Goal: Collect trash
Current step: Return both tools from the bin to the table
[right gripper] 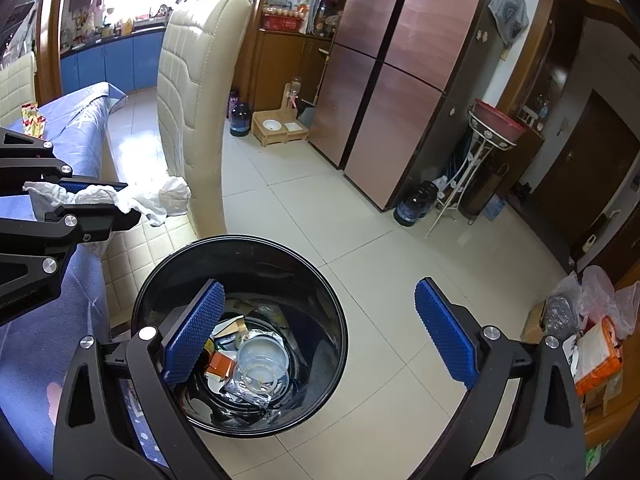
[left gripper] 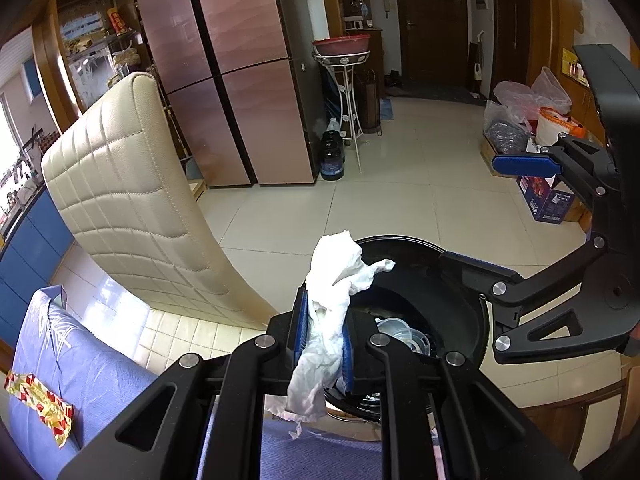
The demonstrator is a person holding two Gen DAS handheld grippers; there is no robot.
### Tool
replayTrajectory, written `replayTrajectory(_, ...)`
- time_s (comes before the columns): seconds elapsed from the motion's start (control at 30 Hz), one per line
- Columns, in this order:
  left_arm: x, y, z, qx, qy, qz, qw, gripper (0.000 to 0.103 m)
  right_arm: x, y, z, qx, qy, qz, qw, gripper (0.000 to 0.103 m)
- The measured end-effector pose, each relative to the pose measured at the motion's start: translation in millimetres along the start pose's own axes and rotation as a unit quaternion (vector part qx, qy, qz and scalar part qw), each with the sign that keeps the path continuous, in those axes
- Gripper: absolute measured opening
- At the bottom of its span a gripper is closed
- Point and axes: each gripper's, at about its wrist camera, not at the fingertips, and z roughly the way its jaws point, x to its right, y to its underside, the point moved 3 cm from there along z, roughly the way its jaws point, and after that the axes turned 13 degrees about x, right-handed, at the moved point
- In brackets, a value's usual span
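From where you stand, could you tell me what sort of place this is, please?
Most likely a home kitchen and dining area: a tall multi-door fridge, a padded dining chair at a cloth-covered table, and kitchen counters beyond.

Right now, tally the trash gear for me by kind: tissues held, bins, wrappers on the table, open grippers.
Crumpled tissue held in left gripper: 1
Black bin: 1
Red-yellow wrapper on blue tablecloth: 1
Open right gripper: 1
Total: 4
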Motion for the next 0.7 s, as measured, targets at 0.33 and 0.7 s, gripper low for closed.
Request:
replayTrajectory(0.33,-2,-7,-9,0.031,-0.012,-0.010,0.9994,0.076,2,4,-2,-0.005,0.011,-0.002,1.000,0.095)
replayTrajectory(0.7,-12,-6,-23,0.031,-0.036,-0.018,0.9987,0.076,-10,-1,-10,0.002,-0.001,-0.012,1.000,0.095)
